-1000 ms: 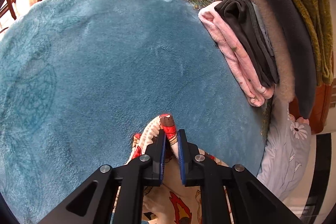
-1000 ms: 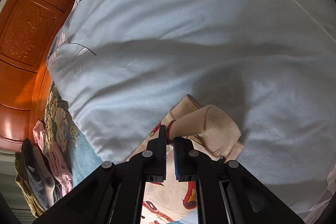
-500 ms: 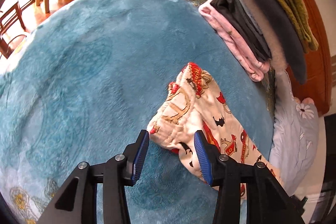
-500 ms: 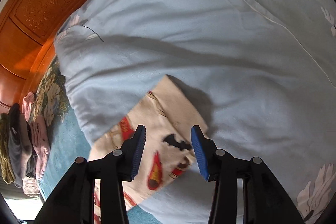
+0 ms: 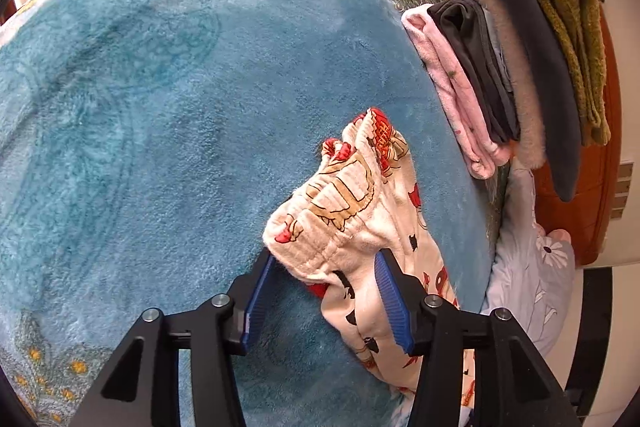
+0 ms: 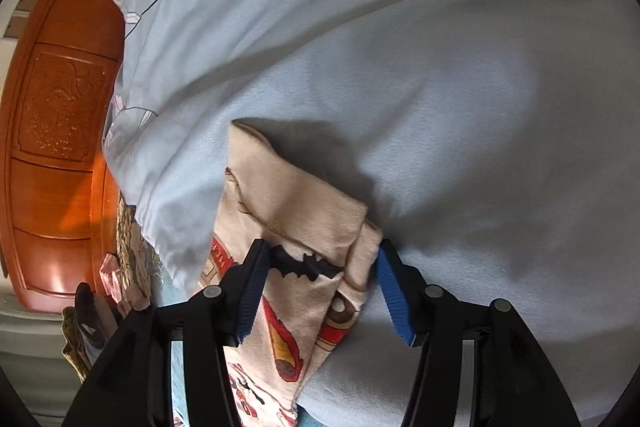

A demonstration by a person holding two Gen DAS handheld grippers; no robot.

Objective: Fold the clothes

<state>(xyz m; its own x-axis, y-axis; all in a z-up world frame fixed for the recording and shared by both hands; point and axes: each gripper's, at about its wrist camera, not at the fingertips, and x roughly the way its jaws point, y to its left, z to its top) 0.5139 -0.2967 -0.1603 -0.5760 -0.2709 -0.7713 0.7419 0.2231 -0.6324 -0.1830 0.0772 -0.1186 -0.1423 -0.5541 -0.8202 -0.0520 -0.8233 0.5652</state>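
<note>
- The left gripper stands wide open above the teal blanket, and its blue pads hold nothing. The gathered waistband end of the printed pants lies just between and in front of the two fingers, so I judge this end is set down here on purpose, not dropped.
- The right gripper is also spread wide and carries nothing. The other end of the printed pants lies flat between its fingers, on top of the pale blue quilt.
- So the garment spans two surfaces: one end lies on the blanket toward its right edge, the other end over the near edge of the quilt. It looks stretched out long, probably so that it can be folded from a flat shape.
- The waistband end is bunched and a little raised, not smooth. I think it needs flattening before the next fold, otherwise the fold becomes crooked.
- A stack of folded clothes sits at the right edge of the blanket, against the wooden headboard. It is apart from the pants; likely the finished pieces are collected there to keep the middle for working.
- The fabric seems soft and thick, so it probably slips little.
</note>
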